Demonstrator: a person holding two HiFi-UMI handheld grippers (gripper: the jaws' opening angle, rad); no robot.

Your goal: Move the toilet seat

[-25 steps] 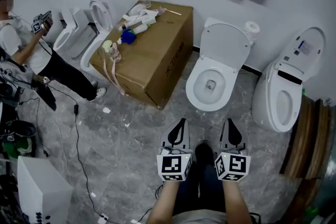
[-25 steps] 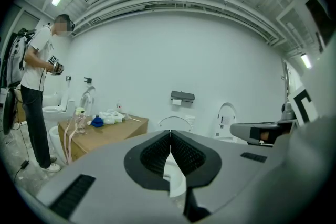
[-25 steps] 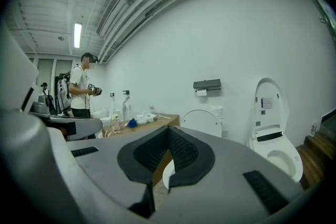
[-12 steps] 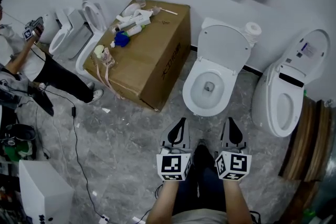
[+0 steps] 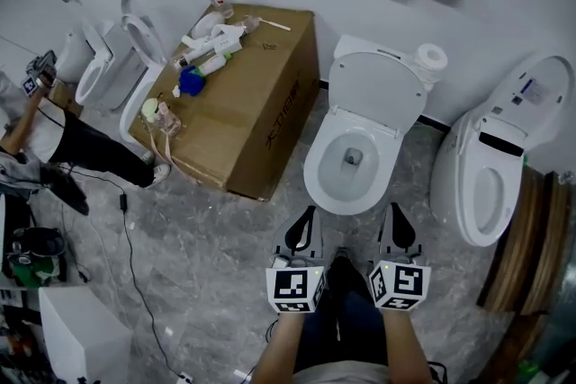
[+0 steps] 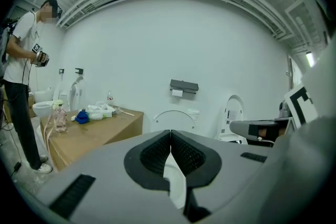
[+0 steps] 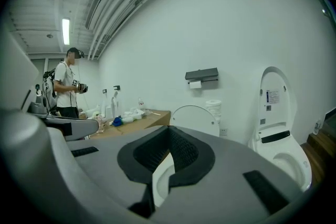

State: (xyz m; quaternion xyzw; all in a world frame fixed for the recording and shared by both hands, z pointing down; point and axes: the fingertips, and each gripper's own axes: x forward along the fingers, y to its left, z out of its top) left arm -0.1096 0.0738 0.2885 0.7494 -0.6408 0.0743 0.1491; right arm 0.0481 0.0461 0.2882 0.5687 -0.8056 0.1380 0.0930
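**A:** Two sets, left tongs and right tongs, both pinched shut with nothing in them.

**B:** Toilet seat?

**A:** Just right of the cardboard box, tipped up on its hinge. Can't tell if a ring sits behind that lid. The tongs are also right of the box, nearer the person and well apart from the seat.

**B:** Handling?

**A:** Probably stiff, light plastic, smooth so slippery. I'd pinch the free top edge and swing it slowly, because it could slam.

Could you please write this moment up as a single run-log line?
stage: no contact yet | left tongs: shut, empty | right tongs: shut, empty | toilet: lid up, ahead of both tongs, untouched
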